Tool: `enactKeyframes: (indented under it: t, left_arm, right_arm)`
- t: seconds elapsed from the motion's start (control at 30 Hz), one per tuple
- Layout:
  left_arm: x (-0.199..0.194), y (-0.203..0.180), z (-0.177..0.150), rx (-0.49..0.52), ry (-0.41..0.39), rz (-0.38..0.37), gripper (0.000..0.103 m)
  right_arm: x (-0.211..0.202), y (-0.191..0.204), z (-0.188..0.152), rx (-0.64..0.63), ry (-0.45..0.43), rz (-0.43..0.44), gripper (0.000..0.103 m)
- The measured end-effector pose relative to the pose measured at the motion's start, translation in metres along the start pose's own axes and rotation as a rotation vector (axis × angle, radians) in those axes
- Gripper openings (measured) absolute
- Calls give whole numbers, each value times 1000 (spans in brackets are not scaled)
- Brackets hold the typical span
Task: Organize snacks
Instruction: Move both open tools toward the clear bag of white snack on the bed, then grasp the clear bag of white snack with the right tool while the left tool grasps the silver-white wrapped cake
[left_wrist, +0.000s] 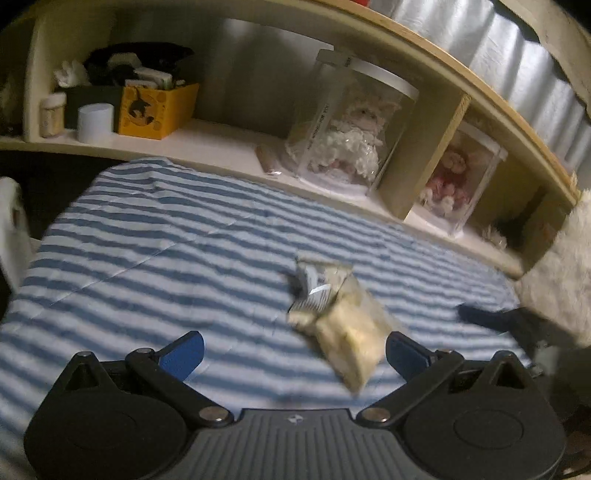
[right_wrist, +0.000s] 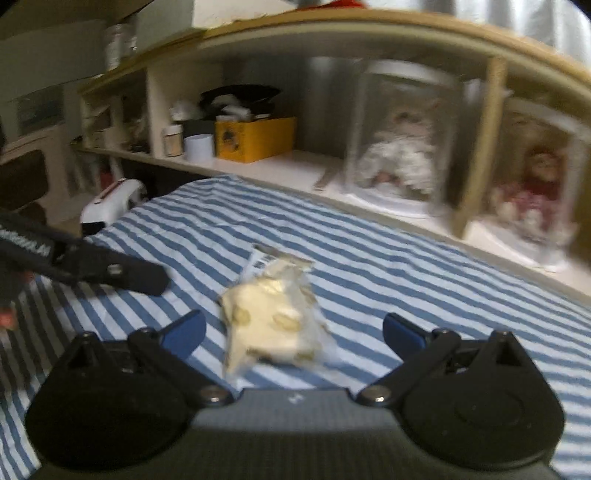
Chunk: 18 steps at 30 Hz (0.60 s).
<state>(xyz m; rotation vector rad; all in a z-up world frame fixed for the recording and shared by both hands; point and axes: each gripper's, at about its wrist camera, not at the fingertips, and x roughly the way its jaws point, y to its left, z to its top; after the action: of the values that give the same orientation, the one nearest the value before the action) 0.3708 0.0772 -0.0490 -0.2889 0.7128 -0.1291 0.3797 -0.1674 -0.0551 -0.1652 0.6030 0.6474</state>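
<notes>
Fingers spread wide and empty, the right gripper (right_wrist: 293, 332) hangs just short of a clear snack packet (right_wrist: 275, 317) lying mid-way across the striped bedcover (right_wrist: 406, 273), well short of the shelf-side edge. The left gripper (left_wrist: 293, 350), equally agape and empty, faces the packet from the other side. A clean pick probably means straddling its bulk squarely, since the crinkly film could slip.

A home bedroom: a bed with a blue-and-white striped cover (left_wrist: 166, 236) lies before a wooden shelf (left_wrist: 229, 144) holding cased dolls (right_wrist: 402, 151).
</notes>
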Motion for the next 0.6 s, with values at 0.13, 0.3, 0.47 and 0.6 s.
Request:
enactKeyframes:
  t: [0.13,0.3,0.47,0.6]
  left_arm:
    - [28,3,12,-67,18,-64,103]
    - [53,-10,26,-52,1,-33,103]
    - [75,-24,35,-17,27,26,103]
    - [91,-36,33,4,60,69,92]
  right_arm:
    - [33,-1,10,21,44,102,103]
    - [58,6,4,-65,124,102,101]
    - [50,1,-2,-78,130,78,73]
    - [28,-3,-10,-68,133,69,69]
